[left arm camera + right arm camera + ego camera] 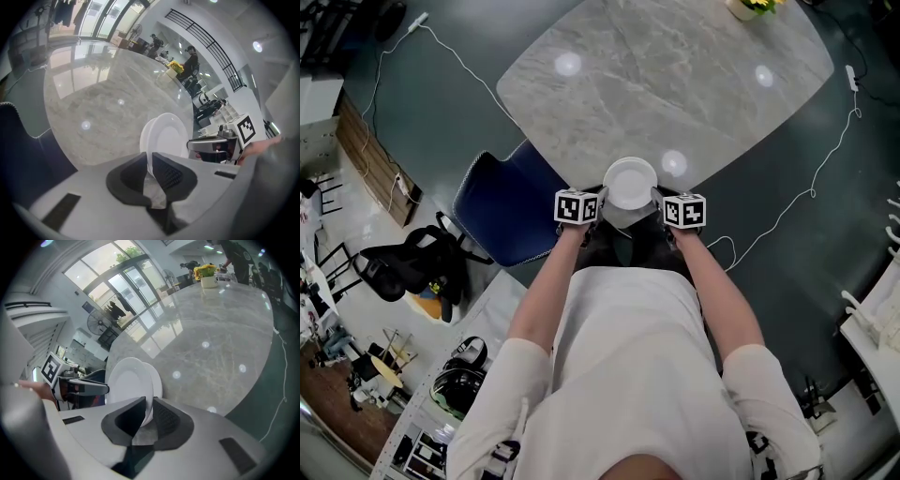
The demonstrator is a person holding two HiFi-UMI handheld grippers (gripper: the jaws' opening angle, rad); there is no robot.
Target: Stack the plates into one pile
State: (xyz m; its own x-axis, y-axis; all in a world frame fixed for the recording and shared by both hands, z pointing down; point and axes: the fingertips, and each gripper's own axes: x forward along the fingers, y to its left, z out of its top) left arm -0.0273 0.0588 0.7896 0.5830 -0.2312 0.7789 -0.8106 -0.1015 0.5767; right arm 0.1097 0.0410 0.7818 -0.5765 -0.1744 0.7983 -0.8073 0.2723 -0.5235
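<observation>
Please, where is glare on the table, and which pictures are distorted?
Head view: three round lamp reflections glare on the marble table, and the white plates look nearly washed out. Left gripper view and right gripper view: strong fisheye bending, dark corners, window reflections on the table.

A big, open, office-like hall — ahead of the left gripper [151,161] a broad grey marble table [93,108] runs toward a black-railed upper gallery [206,41]; beyond the right gripper [149,405] stand tall glass doors [138,281] and a black pedestal fan [97,324].

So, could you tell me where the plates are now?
Head view, centre: plates at the marble table's near edge, between left gripper and right gripper.
</observation>
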